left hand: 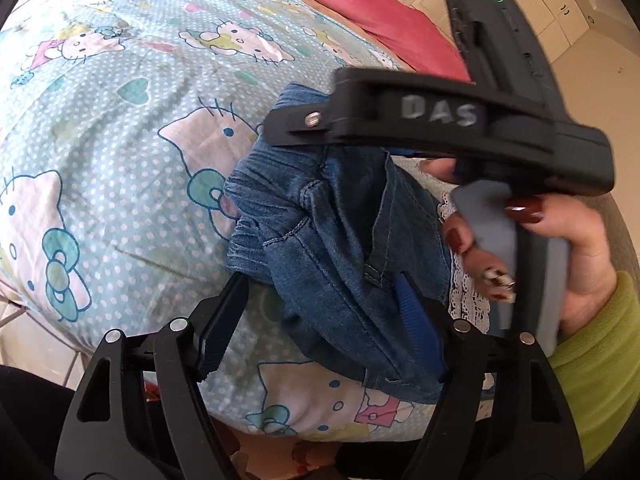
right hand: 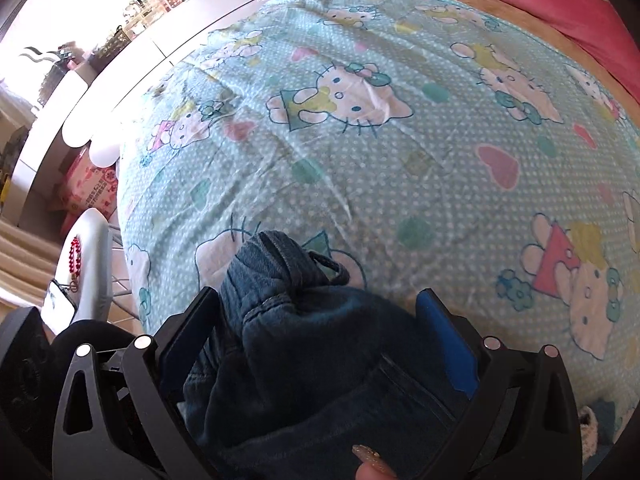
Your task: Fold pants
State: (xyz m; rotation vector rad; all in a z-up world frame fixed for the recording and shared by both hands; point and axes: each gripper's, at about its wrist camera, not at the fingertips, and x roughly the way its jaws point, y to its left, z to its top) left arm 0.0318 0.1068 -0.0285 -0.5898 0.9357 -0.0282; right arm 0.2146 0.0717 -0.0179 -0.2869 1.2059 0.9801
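Pants (left hand: 340, 248) lie bunched in a blue denim heap on the bed (left hand: 120, 152), with the ribbed waistband toward the far side and the rest trailing back toward the person. That heap sits squarely between both claws, so neither hand is far off. The left claw (left hand: 324, 320) is spread wide, its two fingers straddling the near part of the denim without pinching it. From the left wrist view, the right claw (left hand: 288, 128) reaches across above the heap, its tip over the waistband end, gripped by the right hand (left hand: 560, 240). From the right wrist view, the right claw (right hand: 320, 320) also stands parted, with denim mounded up between its fingers (right hand: 448, 340) but not clamped. No clear long axis shows, since the cloth is crumpled. I judge it needs spreading flat before any fold.
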